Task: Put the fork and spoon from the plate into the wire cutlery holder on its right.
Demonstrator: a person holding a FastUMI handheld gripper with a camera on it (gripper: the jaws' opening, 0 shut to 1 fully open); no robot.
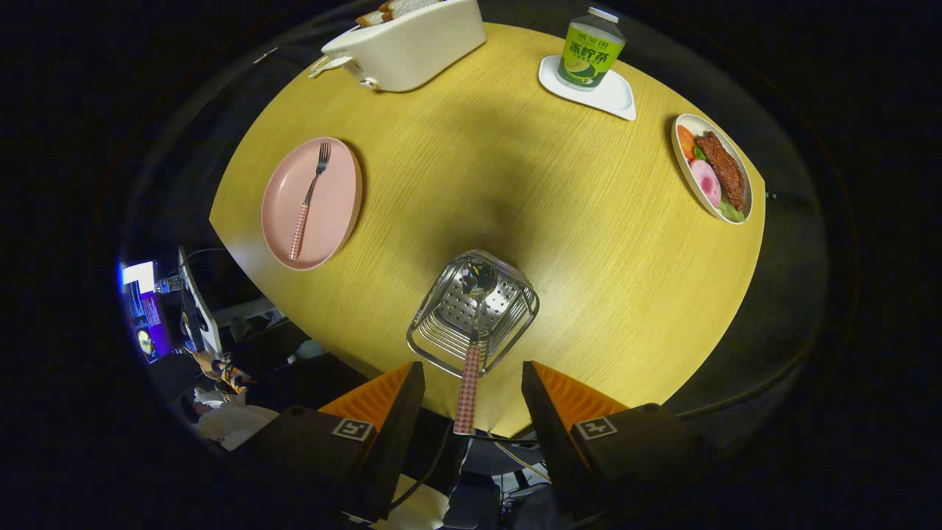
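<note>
The wire cutlery holder (472,312) stands on the round wooden table just ahead of my fingers. A spoon (469,368) with a checkered handle stands in it, bowl down inside the holder, handle rising toward me between my fingers. My gripper (472,379) is open, its fingers apart on either side of the handle and not touching it. Beyond and to the left lies the pink plate (339,221) with the fork (307,200) on it, tines pointing away.
A white toaster (408,44) with bread stands at the far side. A green bottle (591,50) sits on a white coaster (614,96). A plate of food (712,168) lies at the right. The table's near edge (331,350) drops off beside the holder.
</note>
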